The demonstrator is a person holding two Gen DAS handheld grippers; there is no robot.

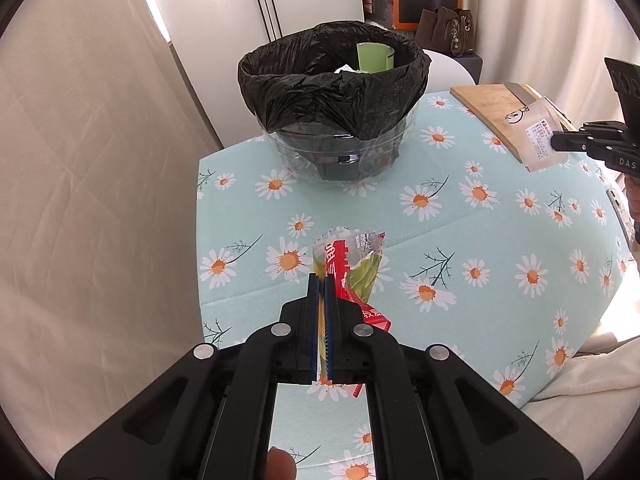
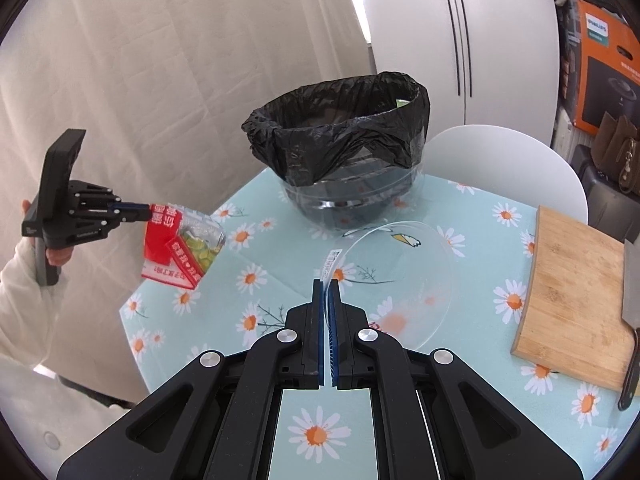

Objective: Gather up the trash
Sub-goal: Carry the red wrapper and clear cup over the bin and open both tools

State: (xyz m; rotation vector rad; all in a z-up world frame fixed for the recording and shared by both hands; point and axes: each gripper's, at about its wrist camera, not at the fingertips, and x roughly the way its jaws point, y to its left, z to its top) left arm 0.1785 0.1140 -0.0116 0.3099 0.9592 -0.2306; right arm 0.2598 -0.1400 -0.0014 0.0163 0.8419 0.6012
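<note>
My left tool (image 1: pixel 323 280) pinches the snack wrapper (image 1: pixel 348 264), my right tool (image 2: pixel 328 286) the clear lid (image 2: pixel 396 280), both above the counter (image 1: pixel 500 240). I carry each toward twelve o'clock, releasing only over the bin (image 1: pixel 332 80).

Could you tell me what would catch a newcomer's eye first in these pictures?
Probably the bin with its crumpled black liner, standing at the far side of the daisy-print table. Next, the two pieces of trash held in the air: a red snack wrapper pinched in the left gripper, and a clear plastic lid pinched in the right gripper. A wooden cutting board lies at the right.
</note>
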